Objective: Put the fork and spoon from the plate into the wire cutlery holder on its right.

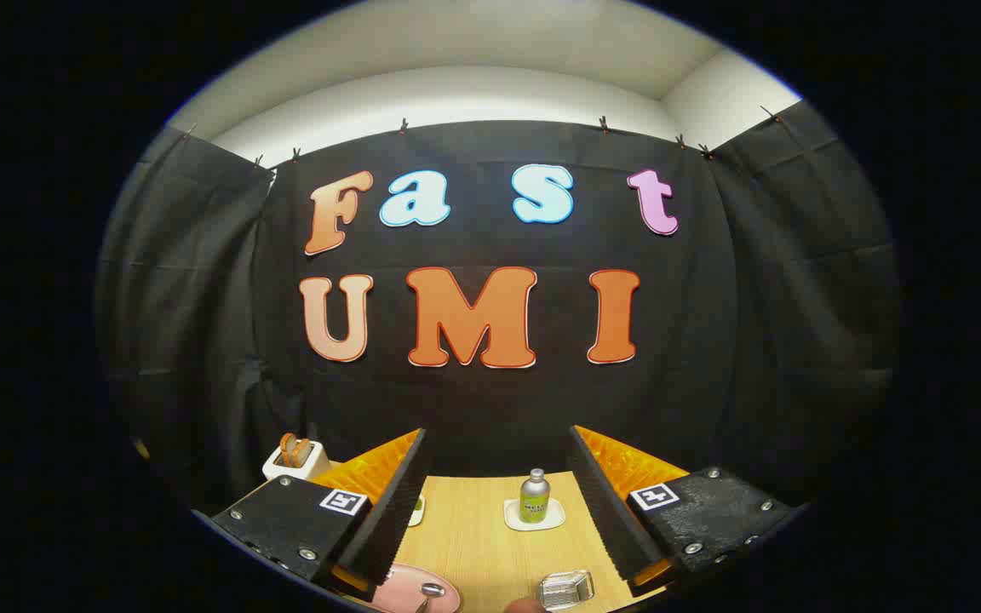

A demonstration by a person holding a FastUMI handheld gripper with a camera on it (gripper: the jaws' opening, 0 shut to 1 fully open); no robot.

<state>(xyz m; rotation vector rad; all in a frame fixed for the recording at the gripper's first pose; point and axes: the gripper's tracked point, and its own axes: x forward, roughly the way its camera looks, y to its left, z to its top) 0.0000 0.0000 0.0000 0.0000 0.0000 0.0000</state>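
Gripper (499, 511) held above a light wooden table (482, 545), pointed mostly at the booth's black cloth wall, w/ white wall and ceiling above it. Its two fingers are spread wide apart, nothing between them: left finger (388, 519) and right finger (605, 515) each have a black ribbed pad on the inner face, orange body behind, and a black plate w/ a small square marker on top. Low down between the fingers, near the left one, sits a pink plate (405, 596), partly cut off, w/ a spoon (431, 590) lying on it, bowl end visible; fork can't be made out. To the plate's right, near the right finger, is the wire cutlery holder (565, 589), silvery, seen from above. Further ahead, between the fingers, a small green bottle w/ silver cap (534, 496) stands upright on a white coaster (533, 516). Beyond the left finger, a white toaster-like box (295, 460) holds brown slices.
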